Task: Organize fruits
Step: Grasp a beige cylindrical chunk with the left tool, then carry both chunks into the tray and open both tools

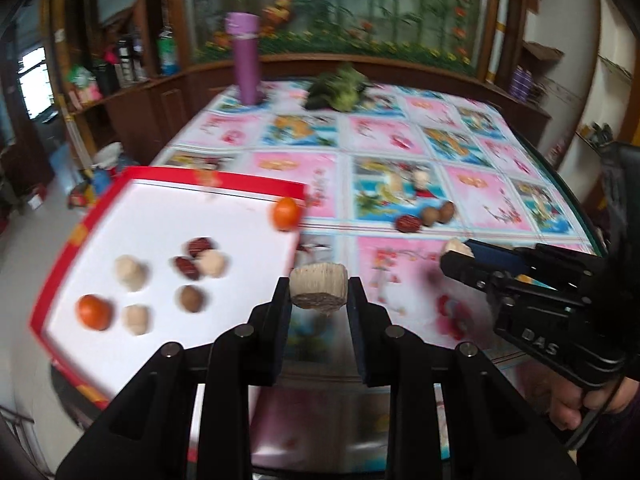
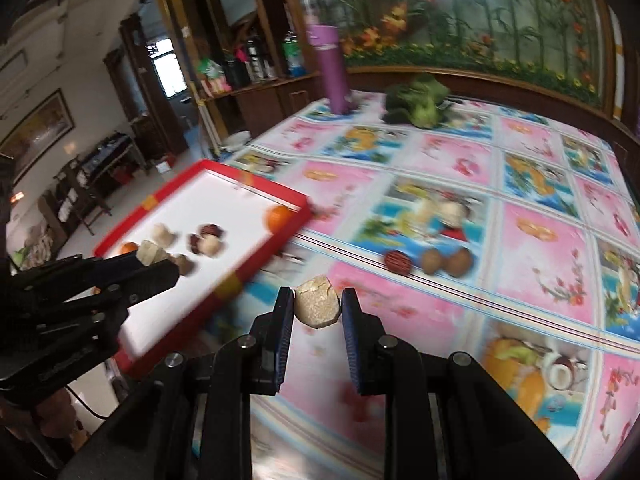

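Two hand-held grippers hang above a table with a bright picture-tile cloth (image 1: pixel 400 136), each with a pale piece of fruit clamped between its fingertips. The left gripper (image 1: pixel 319 292) has its pads pressed on a beige, ridged chunk (image 1: pixel 318 289), held clear of the cloth just beside the tray's near right edge. The right gripper (image 2: pixel 318 306) grips a pale, cracked lump (image 2: pixel 317 305) the same way, raised over a pink tile; a hand shows under its handle at the lower right of the left wrist view.

Left of both tools, a white tray (image 1: pixel 224 184) with a red rim overhangs the table's corner. On it lie two oranges (image 1: pixel 94 312), three pale lumps (image 1: pixel 131 272), two dark red dates (image 1: pixel 187 267) and a brown nut (image 1: pixel 191 298); one date touches a pale lump, and the second orange sits against the tray's far right corner.

Farther along the cloth, well apart from the tray, a date (image 2: pixel 397 261) and two brown nuts (image 2: pixel 446 261) lie close together in a row.

At the table's far edge stand a purple cylinder (image 1: pixel 245 60) and, beside it, a bunch of leafy greens (image 1: pixel 336 90). Behind them runs a wooden cabinet and a large flower-and-bamboo panel (image 1: pixel 360 8).
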